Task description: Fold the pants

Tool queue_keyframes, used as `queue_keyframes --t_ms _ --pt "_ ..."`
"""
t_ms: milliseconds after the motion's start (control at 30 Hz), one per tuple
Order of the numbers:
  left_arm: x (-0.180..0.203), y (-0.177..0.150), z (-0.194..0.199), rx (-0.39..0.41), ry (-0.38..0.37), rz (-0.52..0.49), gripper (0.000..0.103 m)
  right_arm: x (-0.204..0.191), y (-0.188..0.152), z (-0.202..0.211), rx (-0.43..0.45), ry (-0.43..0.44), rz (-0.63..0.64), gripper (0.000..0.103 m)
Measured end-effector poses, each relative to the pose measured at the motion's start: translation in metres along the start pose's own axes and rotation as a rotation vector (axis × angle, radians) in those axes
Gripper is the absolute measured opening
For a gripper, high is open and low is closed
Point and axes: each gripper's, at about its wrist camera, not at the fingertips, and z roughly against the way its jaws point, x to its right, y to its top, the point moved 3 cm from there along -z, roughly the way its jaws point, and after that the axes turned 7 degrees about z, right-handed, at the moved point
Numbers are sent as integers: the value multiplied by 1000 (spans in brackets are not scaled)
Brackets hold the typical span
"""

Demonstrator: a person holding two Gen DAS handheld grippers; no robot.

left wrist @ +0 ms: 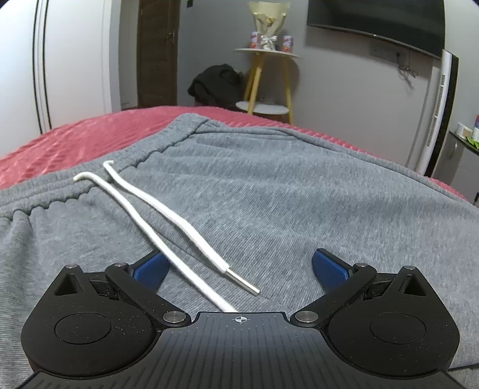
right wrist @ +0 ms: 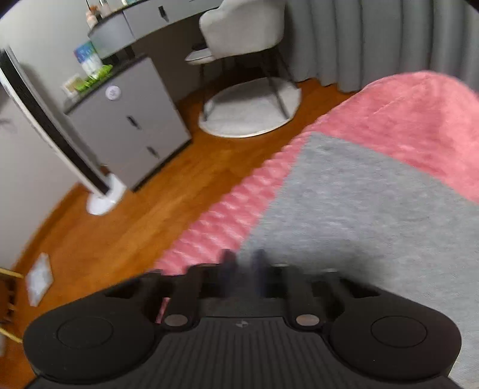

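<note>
Grey sweatpants lie flat on a red bedspread. The elastic waistband runs along the left, and two white drawstrings with a metal tip trail toward me. My left gripper is open, low over the cloth, with blue pads wide apart and one drawstring between them. In the blurred right wrist view, the pants reach the bed's near edge. My right gripper has its fingers close together at the cloth's edge; whether cloth is pinched is unclear.
A small round side table with yellow legs, a dark bag and a wall TV stand beyond the bed. On the right are wooden floor, a grey cabinet, a chair, a round rug and a tower fan.
</note>
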Motion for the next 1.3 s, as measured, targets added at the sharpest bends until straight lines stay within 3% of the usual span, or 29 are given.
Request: queue_keyframes --t_ms 100,233,333,433,567,700,767,800,867,1000,1067,1100,1133,1200,1233,1300 --pt "-2 2 0 -12 -14 4 103 9 -3 22 18 32 -23 1" --pt "-8 6 2 -16 -52 21 103 50 -24 91 140 155 -56 1" --pt "-12 12 6 -11 -84 49 103 107 -60 149 218 220 -112 1" --pt "-19 21 13 -10 -144 118 103 168 -114 187 227 245 -203 1" --pt "-22 41 26 -16 -294 185 103 220 -165 180 141 240 -250 2" --pt "-21 65 19 -112 -462 251 103 240 -176 173 120 305 -302 7" --pt "-20 75 1 -187 -499 285 102 246 -172 169 129 334 -338 20" --pt "-19 82 -10 -219 -493 300 99 247 -169 166 131 334 -358 29" --pt "-13 94 -31 -276 -504 330 81 246 -164 158 106 351 -382 33" --pt "9 106 -78 -423 -514 349 81 244 -160 142 56 380 -422 32" --pt "19 105 -97 -490 -525 356 79 244 -158 142 53 382 -427 28" --pt "22 103 -105 -521 -515 374 74 242 -158 143 56 382 -420 13" --pt "24 100 -110 -539 -504 397 59 239 -156 144 55 384 -405 6" --pt "29 97 -116 -578 -514 404 32 239 -156 146 55 381 -385 5" --pt "30 97 -116 -588 -516 400 8 239 -154 148 61 382 -376 5" --pt "30 102 -104 -551 -523 370 11 237 -149 155 69 373 -357 5"
